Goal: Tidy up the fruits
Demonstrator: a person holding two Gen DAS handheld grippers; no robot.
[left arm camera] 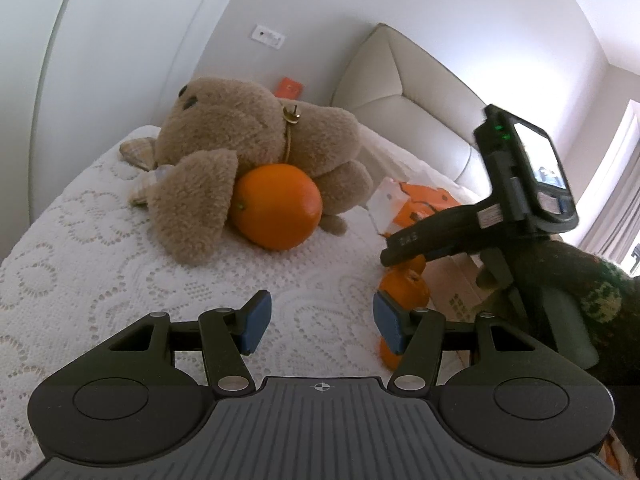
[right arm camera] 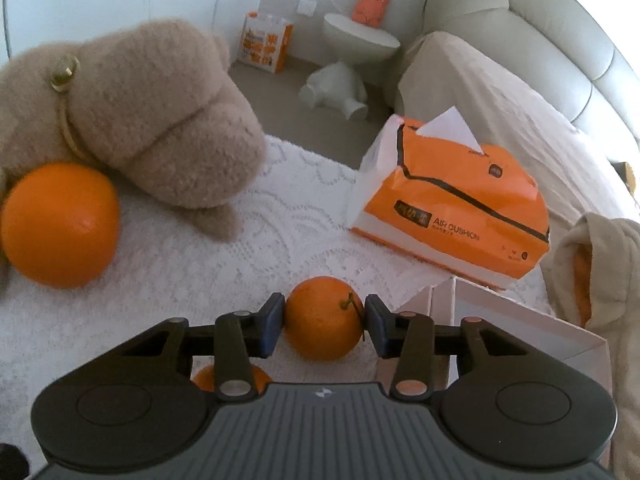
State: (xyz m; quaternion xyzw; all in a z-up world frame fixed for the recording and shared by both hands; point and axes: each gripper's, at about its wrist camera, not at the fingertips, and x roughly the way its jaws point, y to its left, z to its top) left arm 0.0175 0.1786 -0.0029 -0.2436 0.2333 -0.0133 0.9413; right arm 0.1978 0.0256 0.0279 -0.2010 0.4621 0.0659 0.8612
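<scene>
A large orange point(left arm camera: 276, 206) rests against a brown plush toy point(left arm camera: 248, 140) on the white lace cover; it also shows in the right wrist view point(right arm camera: 60, 224). My left gripper point(left arm camera: 322, 322) is open and empty above the cover, short of that orange. My right gripper point(right arm camera: 325, 322) is shut on a small orange with a stem point(right arm camera: 324, 318), its pads touching both sides; this orange shows in the left wrist view point(left arm camera: 406, 290). Another small orange point(right arm camera: 206, 376) lies partly hidden under the right gripper. A white open box point(right arm camera: 520, 328) stands just right of the held orange.
An orange tissue pack point(right arm camera: 456, 208) lies behind the box. The plush toy point(right arm camera: 152, 104) fills the left. A beige cloth point(right arm camera: 600, 260) lies at the right. A cream headboard point(left arm camera: 408, 80) stands behind. A small white table point(right arm camera: 360, 40) and an orange bag point(right arm camera: 266, 42) stand on the floor.
</scene>
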